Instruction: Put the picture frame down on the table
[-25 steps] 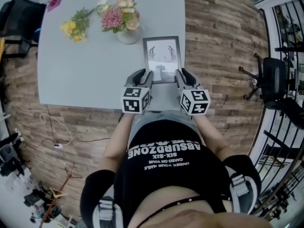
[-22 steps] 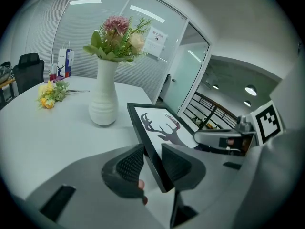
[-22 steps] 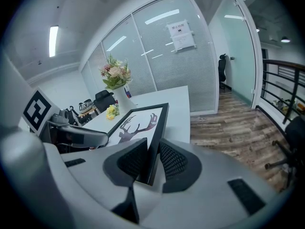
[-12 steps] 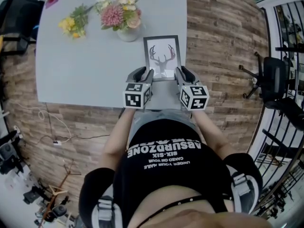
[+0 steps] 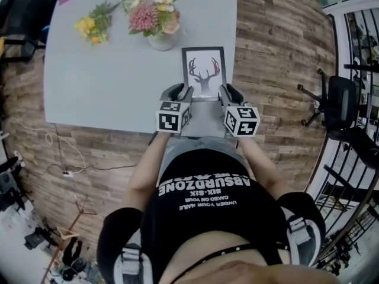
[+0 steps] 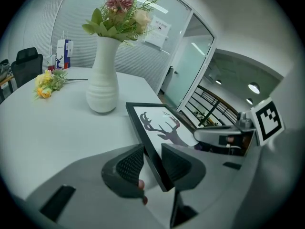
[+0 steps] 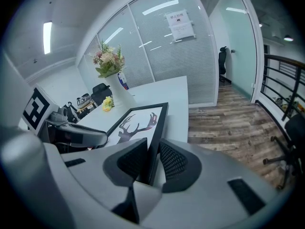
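The picture frame (image 5: 204, 71) is black-edged with a deer-antler print, and it is held over the near right part of the grey table (image 5: 106, 76). My left gripper (image 5: 182, 93) is shut on the frame's left edge and my right gripper (image 5: 226, 93) on its right edge. In the left gripper view the frame (image 6: 159, 125) slants up from between the jaws of that gripper (image 6: 153, 163). The frame (image 7: 136, 123) runs away from the right gripper (image 7: 153, 160) in the right gripper view. I cannot tell whether the frame's far edge touches the table.
A white vase of pink flowers (image 5: 155, 23) stands just beyond the frame, also seen as the vase (image 6: 102, 87). A yellow flower bunch (image 5: 92, 27) lies at the far left. Black chairs (image 5: 340, 102) stand on the wood floor to the right.
The frame and both grippers have shifted slightly right and away over the table. The deer print now shows more plainly than a second ago.
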The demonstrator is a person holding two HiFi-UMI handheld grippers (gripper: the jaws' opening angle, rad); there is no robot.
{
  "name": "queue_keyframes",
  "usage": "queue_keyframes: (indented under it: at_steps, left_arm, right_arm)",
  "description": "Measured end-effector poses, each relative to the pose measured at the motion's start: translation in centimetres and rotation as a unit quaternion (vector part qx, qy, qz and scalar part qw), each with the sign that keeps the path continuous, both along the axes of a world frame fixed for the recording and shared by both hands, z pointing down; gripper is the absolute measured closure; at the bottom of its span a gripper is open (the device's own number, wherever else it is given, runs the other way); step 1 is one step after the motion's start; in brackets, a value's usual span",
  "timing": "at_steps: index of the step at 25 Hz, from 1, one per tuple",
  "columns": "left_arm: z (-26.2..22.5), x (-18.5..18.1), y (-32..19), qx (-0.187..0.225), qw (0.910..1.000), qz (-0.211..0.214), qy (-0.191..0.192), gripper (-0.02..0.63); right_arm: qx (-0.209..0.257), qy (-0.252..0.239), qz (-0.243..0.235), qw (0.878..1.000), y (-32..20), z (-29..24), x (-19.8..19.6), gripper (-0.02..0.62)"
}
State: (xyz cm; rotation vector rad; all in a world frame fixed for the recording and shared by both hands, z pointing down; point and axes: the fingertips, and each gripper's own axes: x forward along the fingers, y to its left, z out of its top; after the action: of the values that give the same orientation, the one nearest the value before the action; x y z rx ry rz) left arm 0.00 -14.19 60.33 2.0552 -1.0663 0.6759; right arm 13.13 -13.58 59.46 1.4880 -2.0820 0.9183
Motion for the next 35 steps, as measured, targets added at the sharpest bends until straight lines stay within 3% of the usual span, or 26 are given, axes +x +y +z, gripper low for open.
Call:
queue_keyframes:
  at_steps: [35]
  left_arm:
    - [4.2, 0.4, 1.1, -0.049, 0.998, 0.03, -0.028, 0.48]
  right_arm:
    - [-0.048, 0.013, -0.008, 0.999, 0.3, 4.1, 0.4, 0.503]
